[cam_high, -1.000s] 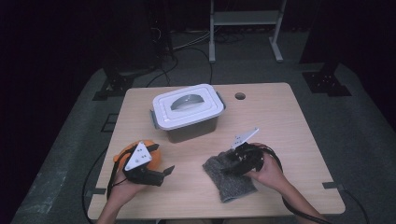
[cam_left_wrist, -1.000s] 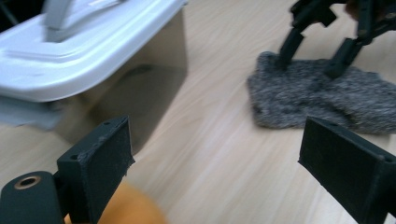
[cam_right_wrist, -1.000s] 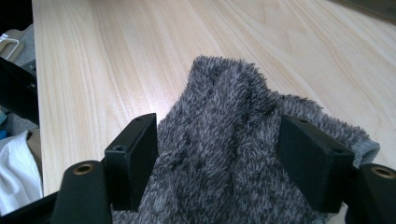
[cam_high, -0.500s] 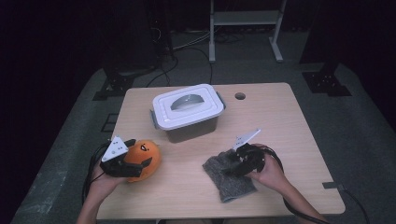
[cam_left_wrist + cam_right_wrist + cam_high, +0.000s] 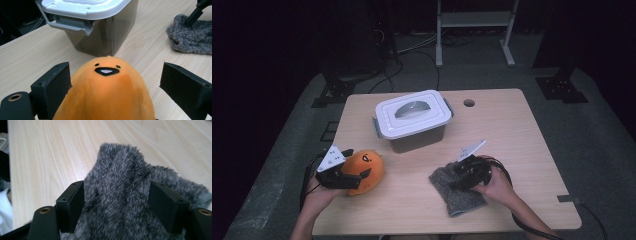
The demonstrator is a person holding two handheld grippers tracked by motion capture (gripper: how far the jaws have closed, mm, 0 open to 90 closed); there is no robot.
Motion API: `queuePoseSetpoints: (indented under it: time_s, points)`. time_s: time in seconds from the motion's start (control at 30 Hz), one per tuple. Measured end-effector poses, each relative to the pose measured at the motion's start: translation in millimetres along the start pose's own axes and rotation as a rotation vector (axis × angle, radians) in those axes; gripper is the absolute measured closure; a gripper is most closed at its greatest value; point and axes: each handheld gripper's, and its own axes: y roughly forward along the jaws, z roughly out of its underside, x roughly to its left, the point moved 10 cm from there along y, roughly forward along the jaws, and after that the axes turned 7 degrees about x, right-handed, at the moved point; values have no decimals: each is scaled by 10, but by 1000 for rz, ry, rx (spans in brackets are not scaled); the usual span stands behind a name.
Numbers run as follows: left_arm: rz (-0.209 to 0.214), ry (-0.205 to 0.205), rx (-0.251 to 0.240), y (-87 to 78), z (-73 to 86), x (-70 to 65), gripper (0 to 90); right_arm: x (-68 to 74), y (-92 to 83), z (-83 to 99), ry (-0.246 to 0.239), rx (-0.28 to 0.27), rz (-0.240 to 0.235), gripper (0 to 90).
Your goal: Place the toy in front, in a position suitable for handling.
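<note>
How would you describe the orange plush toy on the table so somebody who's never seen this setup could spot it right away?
Start at the lidded storage box in the middle of the wooden table. Come toward the near left corner, where the left gripper has its jaws on either side of the orange plush toy. It is round, bright orange and has a small smiling face, unlike the flat grey knitted cloth to its right.

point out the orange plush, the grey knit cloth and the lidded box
orange plush [image 5: 107, 95]: left gripper view, on its body below the face.
grey knit cloth [image 5: 464, 200]: high view, on its near bare part.
lidded box [image 5: 409, 117]: high view, on the white lid.
</note>
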Motion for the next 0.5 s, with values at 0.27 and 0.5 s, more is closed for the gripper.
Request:
queuePoseSetpoints:
  time_s: [0.27, 0.5]
  points:
    - [2, -5, 2, 0, 4, 20, 90, -1, 166, 82, -14, 47, 46, 324]
    - [2, -8, 5, -13, 24, 29, 90, 1, 189, 114, -69, 62, 138, 409]
